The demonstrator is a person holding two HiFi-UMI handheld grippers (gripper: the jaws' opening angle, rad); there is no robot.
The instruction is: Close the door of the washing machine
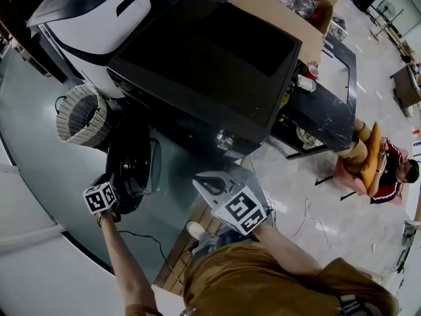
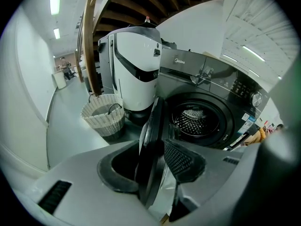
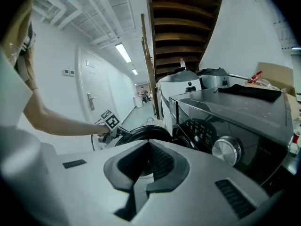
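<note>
The dark washing machine stands with its round door swung open to the left. In the left gripper view the door's rim runs edge-on between the jaws, and the steel drum shows behind it. My left gripper is at the door's outer edge, its pads closed against the rim. My right gripper hovers in front of the machine's control panel, jaws together with nothing held. From there I see the left gripper on the door.
A wicker basket sits on the floor left of the door, beside a white appliance. A black table and a seated person are to the right. A cable lies on the floor.
</note>
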